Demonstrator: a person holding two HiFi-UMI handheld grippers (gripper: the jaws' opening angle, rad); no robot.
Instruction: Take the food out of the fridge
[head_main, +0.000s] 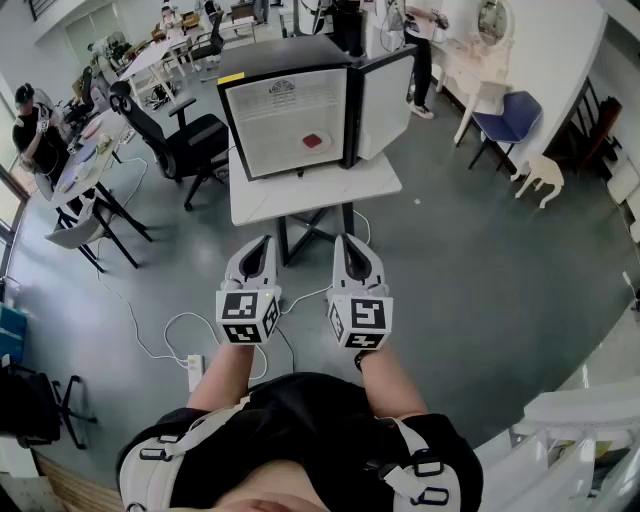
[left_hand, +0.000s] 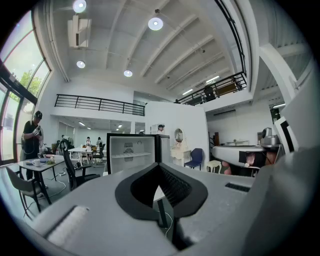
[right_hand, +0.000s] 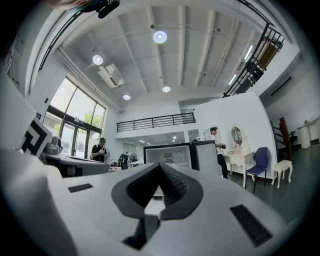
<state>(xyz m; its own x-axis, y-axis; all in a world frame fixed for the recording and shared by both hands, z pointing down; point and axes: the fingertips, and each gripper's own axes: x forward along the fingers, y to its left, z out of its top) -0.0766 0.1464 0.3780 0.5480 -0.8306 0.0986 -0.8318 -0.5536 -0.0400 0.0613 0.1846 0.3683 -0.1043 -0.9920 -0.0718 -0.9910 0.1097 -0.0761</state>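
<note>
Closest to the camera, two white plastic grippers with black-and-white square-marked cubes are held side by side: the left gripper (head_main: 260, 248) and the right gripper (head_main: 348, 246). Both sets of jaws are closed all the way, and nothing is held in either one.

Both are pointed at a small black fridge with a white inside (head_main: 290, 120), which is stood along the back edge of a white square table (head_main: 315, 195). Its door (head_main: 385, 100) is swung open to the right. The food, a small flat red thing (head_main: 314, 142) (what kind cannot be told from this far), is laid on the white shelf (head_main: 275, 150) inside, nearer the shelf's right edge. It is well apart from both grippers.

Some things could go wrong. If the jaws are not opened first, the food could be bumped and pushed to the back of the shelf. Because it is so flat, it could be pinched badly and dropped. The open door could be knocked by the right gripper. A white power strip with its cable (head_main: 195, 372) is spread on the grey floor (head_main: 480, 300) before the table, and it could be tripped over on the way.
</note>
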